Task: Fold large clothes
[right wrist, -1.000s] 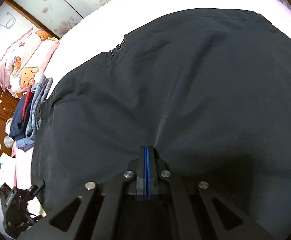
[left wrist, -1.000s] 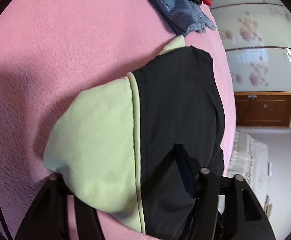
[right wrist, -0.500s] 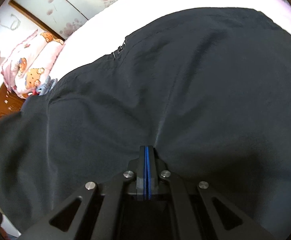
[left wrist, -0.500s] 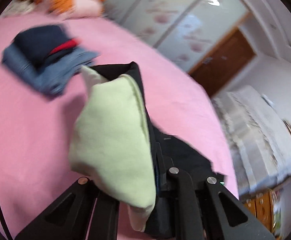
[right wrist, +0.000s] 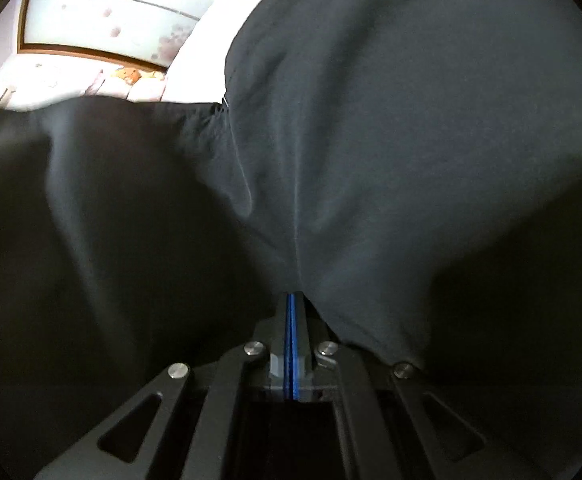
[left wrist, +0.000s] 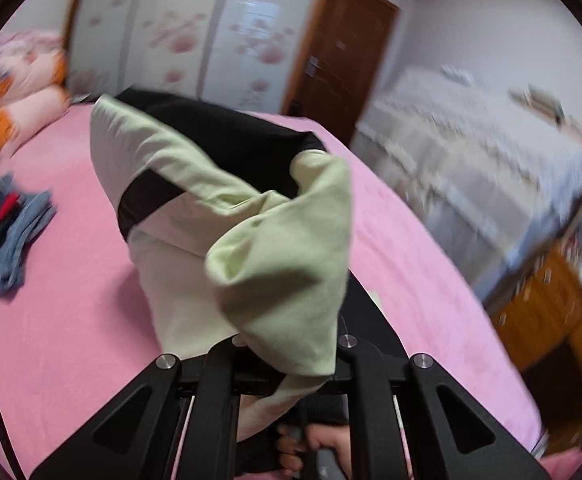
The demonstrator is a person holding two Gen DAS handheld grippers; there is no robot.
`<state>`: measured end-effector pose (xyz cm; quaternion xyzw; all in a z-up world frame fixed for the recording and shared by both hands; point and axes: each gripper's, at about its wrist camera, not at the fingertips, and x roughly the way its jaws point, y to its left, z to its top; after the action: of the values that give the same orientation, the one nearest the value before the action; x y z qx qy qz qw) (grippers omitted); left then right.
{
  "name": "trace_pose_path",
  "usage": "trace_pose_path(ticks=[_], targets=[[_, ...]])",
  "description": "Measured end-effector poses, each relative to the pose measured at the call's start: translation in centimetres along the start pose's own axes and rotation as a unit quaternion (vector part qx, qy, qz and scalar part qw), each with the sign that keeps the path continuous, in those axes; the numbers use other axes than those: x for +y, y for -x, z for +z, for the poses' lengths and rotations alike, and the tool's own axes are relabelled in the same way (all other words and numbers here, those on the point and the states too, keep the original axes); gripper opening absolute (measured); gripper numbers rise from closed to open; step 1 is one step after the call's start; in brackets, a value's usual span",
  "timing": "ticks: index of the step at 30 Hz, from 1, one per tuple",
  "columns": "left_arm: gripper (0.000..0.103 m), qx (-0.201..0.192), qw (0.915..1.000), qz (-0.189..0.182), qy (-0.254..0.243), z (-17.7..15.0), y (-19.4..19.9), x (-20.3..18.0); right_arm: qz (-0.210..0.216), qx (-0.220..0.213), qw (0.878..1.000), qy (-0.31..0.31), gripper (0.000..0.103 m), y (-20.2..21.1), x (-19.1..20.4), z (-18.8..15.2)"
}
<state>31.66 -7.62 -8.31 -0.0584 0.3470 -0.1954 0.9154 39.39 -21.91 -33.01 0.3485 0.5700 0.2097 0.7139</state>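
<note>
One garment is in work: a black jacket (left wrist: 227, 136) with pale green lining, lifted above a pink bedspread (left wrist: 63, 320). Two grippers hold it. The left gripper (left wrist: 291, 364) has its jaws drawn nearly together, pinching a bunched fold of green lining and black shell; the fingertips are buried in cloth. Below it a person's hand (left wrist: 323, 440) grips a grey handle.

Left to right in the left wrist view: two pink printed pillows (left wrist: 19, 92) at the bed's head, one stack of folded clothes (left wrist: 3, 236) in denim, navy and red lying well apart from the jacket, a floral sliding wardrobe (left wrist: 195, 40), one brown door (left wrist: 343, 48), and a lace-covered piece of furniture (left wrist: 479, 168), blurred.

The jacket's long axis runs from the left gripper away toward the wardrobe.

In the right wrist view, the right gripper (right wrist: 291, 300) is fully closed on black jacket fabric, which drapes across nearly the whole view.
</note>
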Motion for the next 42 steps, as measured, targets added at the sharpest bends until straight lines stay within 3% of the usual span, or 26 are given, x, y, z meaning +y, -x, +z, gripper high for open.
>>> trace_pose_path(ticks=[4,9,13,18,24,29,35,42], targets=[[0.009,0.043,0.9984,0.002,-0.038,-1.3,-2.6,-4.9,0.011,0.043,0.999,0.019,0.0,0.6,-0.6,0.5],[0.009,0.082,0.9955,-0.01,-0.046,-2.9,-4.5,-8.4,0.075,0.085,0.993,-0.023,0.0,2.0,-3.8,0.5],[0.009,0.101,0.9897,0.007,-0.102,-4.2,-6.1,-11.5,0.109,0.107,0.986,-0.061,0.0,3.5,-6.4,-0.3],[0.009,0.111,0.9894,0.013,-0.093,-3.7,-6.0,-11.4,0.107,0.121,0.982,-0.095,0.0,7.3,-9.2,-1.4],[0.009,0.118,0.9874,0.018,-0.104,-4.0,-5.6,-11.8,0.122,0.054,0.98,-0.146,0.0,14.5,-13.0,0.2],[0.009,0.142,0.9822,0.012,-0.123,-5.4,-5.5,-13.0,0.125,0.002,0.979,-0.158,0.0,17.8,-15.1,5.1],[0.009,0.174,0.9724,0.023,-0.153,-8.4,-7.4,-15.0,0.151,-0.044,0.975,-0.155,0.002,19.5,-14.4,11.1],[0.012,0.214,0.966,0.024,-0.143,-10.8,-11.7,-15.8,0.064,-0.095,0.989,-0.093,0.002,22.7,-13.7,15.3]])
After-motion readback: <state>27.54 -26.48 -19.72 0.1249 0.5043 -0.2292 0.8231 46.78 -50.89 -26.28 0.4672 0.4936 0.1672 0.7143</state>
